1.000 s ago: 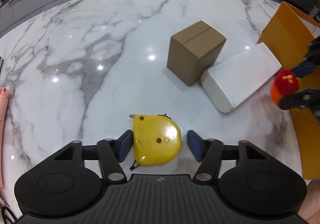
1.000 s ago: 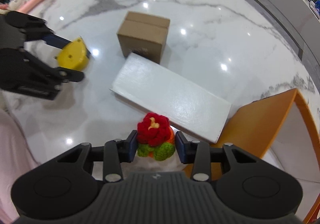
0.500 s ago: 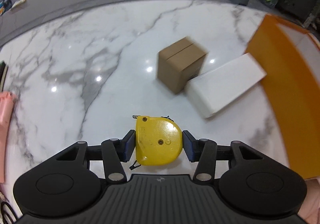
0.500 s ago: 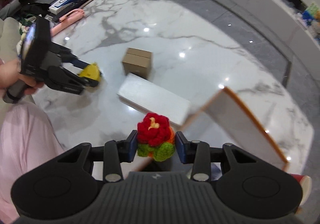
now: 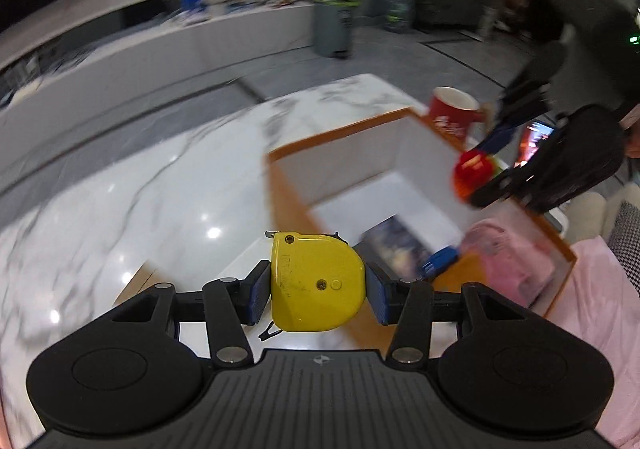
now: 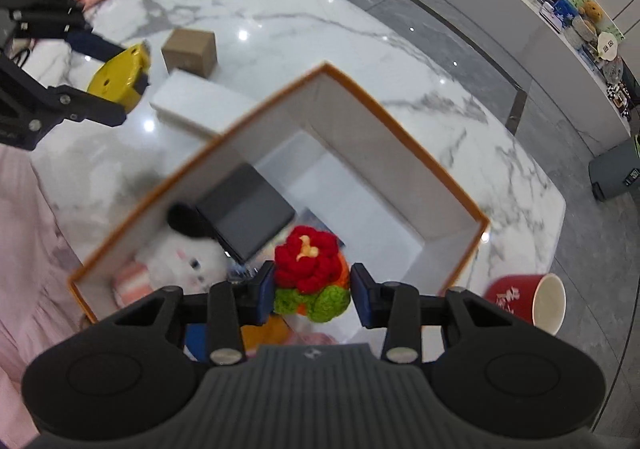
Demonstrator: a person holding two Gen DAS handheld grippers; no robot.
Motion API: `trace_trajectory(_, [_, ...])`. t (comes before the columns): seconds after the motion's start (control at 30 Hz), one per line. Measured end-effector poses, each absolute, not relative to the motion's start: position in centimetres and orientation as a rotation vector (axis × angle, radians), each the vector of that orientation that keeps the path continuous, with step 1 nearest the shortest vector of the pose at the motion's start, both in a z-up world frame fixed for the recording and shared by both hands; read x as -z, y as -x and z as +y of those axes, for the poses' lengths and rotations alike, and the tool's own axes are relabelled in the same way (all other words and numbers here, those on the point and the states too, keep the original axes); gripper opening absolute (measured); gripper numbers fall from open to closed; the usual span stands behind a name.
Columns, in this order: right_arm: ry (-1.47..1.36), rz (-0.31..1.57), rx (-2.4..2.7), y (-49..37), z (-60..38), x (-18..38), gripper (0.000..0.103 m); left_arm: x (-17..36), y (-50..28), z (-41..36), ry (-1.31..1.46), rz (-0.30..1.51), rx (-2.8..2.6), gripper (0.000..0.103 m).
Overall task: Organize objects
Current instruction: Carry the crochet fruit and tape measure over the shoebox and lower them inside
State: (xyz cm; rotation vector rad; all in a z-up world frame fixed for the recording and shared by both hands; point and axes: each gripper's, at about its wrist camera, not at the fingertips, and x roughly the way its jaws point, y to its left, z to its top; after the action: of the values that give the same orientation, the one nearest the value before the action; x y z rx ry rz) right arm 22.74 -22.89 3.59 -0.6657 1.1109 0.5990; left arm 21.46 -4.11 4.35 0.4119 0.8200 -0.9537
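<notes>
My left gripper (image 5: pixel 318 291) is shut on a yellow tape measure (image 5: pixel 312 273), held in the air just left of an open orange box (image 5: pixel 340 133) with white inner walls. In the right wrist view the tape measure (image 6: pixel 118 79) hangs over the marble table, left of the box. My right gripper (image 6: pixel 313 295) is shut on a crocheted flower (image 6: pixel 310 261), red on top with orange and green below, held above the inside of the orange box (image 6: pixel 404 129). The box holds a white plush toy (image 6: pixel 188 261), a dark flat case (image 6: pixel 246 217) and small blue items.
A brown cardboard box (image 6: pixel 190 51) and a long white box (image 6: pixel 196 103) lie on the marble table beyond the orange box. A red cup (image 6: pixel 524 299) stands by the box's right corner. A person's pink clothing (image 6: pixel 24 249) fills the left edge. The table edge (image 6: pixel 556 209) runs to the right.
The left gripper closed on the tape measure, lifted it off the table and swung right toward the orange box. The right gripper rose with the flower and moved over the box's inside.
</notes>
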Motion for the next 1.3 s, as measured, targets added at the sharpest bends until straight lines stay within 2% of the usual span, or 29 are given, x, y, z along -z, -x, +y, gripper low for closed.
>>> trace_trajectory(0.2, [0.663, 1.116, -0.6, -23.0, -25.6, -2.5, 0.042, -3.2, -20.7, -11.4, -0.49, 0.812, 1.063, 0.057])
trace_trajectory(0.53, [0.684, 1.121, -0.709, -23.7, -27.6, -0.8, 0.042, 2.4, -23.0, -19.9, -0.658, 0.903, 1.185, 0.057])
trace_trajectory(0.77, [0.73, 1.134, -0.797, -24.4, -27.4, 1.5, 0.042, 5.3, -24.2, -22.5, -0.742, 0.934, 1.269, 0.057])
trace_trajectory(1.3, [0.769, 1.197, -0.87, -25.8, -25.4, 5.6, 0.04, 8.9, -25.6, -25.2, -0.692, 1.03, 1.36, 0.056])
